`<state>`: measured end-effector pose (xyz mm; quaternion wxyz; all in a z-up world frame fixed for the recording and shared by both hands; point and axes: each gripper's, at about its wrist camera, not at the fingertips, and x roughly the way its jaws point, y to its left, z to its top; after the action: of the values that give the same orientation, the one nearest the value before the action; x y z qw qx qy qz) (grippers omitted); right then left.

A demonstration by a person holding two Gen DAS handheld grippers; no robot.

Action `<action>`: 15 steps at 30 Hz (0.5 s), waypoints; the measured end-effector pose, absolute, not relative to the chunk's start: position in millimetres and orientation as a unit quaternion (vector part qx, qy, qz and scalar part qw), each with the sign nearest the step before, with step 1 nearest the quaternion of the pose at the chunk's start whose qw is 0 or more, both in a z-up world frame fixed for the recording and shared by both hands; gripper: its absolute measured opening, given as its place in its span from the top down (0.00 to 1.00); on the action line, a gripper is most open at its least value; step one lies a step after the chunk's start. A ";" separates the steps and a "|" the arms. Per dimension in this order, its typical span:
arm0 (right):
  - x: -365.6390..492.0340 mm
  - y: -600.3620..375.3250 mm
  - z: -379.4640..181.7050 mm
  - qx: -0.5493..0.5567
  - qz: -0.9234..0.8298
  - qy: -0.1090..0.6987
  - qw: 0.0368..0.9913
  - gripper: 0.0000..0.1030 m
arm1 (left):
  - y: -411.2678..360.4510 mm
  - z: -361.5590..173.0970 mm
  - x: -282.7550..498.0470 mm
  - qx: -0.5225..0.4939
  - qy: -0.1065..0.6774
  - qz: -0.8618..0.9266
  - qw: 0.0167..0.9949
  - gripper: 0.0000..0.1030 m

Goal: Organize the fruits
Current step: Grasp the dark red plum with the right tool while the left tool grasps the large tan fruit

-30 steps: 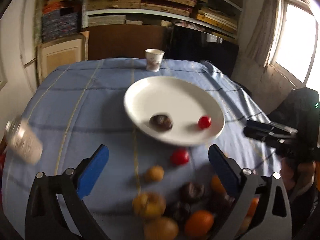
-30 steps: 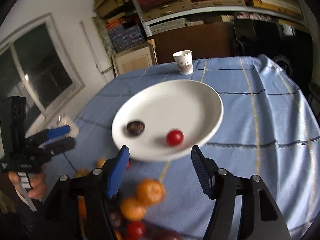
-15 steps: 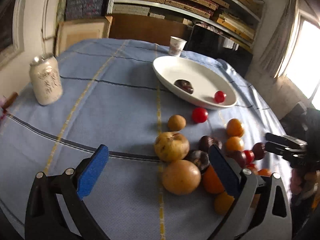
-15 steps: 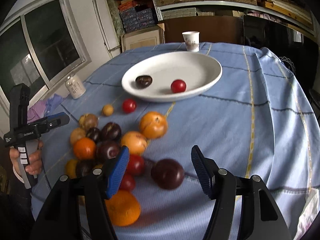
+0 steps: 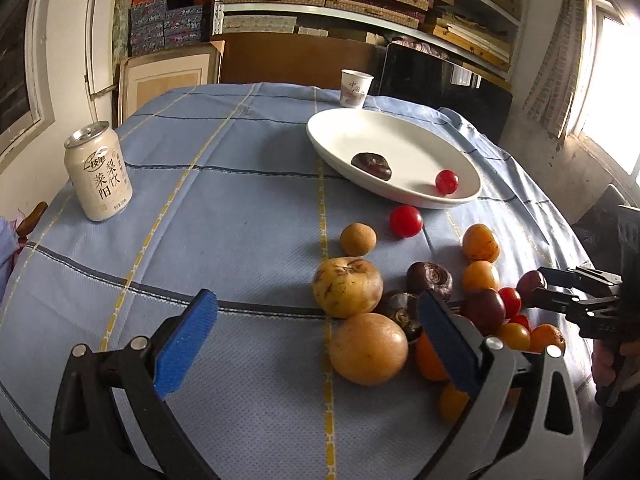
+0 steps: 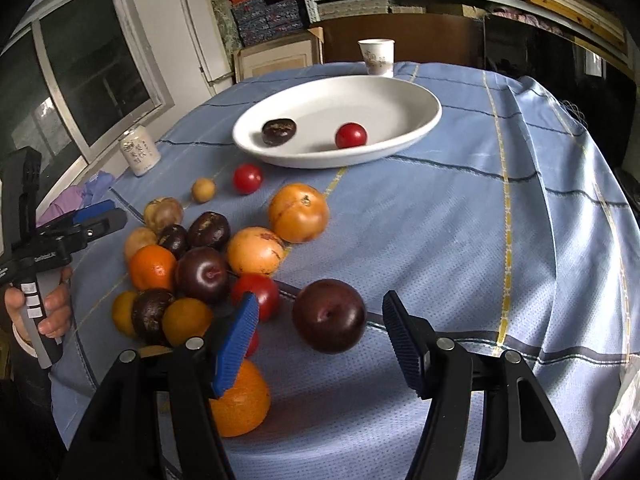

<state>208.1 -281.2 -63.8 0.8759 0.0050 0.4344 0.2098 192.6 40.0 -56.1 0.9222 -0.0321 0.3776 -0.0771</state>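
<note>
Two fruits on white plate (image 6: pixel 416 128), paper cup (image 6: pixel 376 57) behind.

You had daylight glaring from the window (image 5: pixel 612 80), blown out white. Frames stayed sharp. Fisheye bent and darkened your edges.

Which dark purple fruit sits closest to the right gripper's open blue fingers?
The large round dark purple plum, lying alone between the right gripper fingers; the other dark fruits cluster leftward.

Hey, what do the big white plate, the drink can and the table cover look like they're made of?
Plate: glossy white, probably glazed ceramic, possibly melamine.
Can: thin metal, silver rim, matte cream print.
Table cover: woven fabric, with visible weave and folds.
</note>
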 end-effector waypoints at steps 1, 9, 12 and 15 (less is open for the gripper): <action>208.8 -281.8 -64.5 0.005 0.207 0.435 0.876 0.38 | 39.3 -56.3 192.8 -0.031 0.378 -0.077 0.922 0.05; 213.6 -283.3 -69.9 0.016 0.218 0.449 0.866 0.63 | 31.3 -58.2 192.8 -0.011 0.382 -0.082 0.920 0.05; 214.7 -286.5 -69.5 0.024 0.212 0.447 0.869 0.63 | 26.8 -60.0 192.6 -0.002 0.388 -0.096 0.917 0.05; 217.4 -293.6 -70.1 0.043 0.205 0.449 0.869 0.63 | 21.6 -62.2 189.4 0.013 0.391 -0.114 0.913 0.06</action>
<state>217.4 -293.6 -70.1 0.8687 0.0428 0.4490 0.2049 189.4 21.6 -62.2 0.9134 0.0133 0.3907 -0.1138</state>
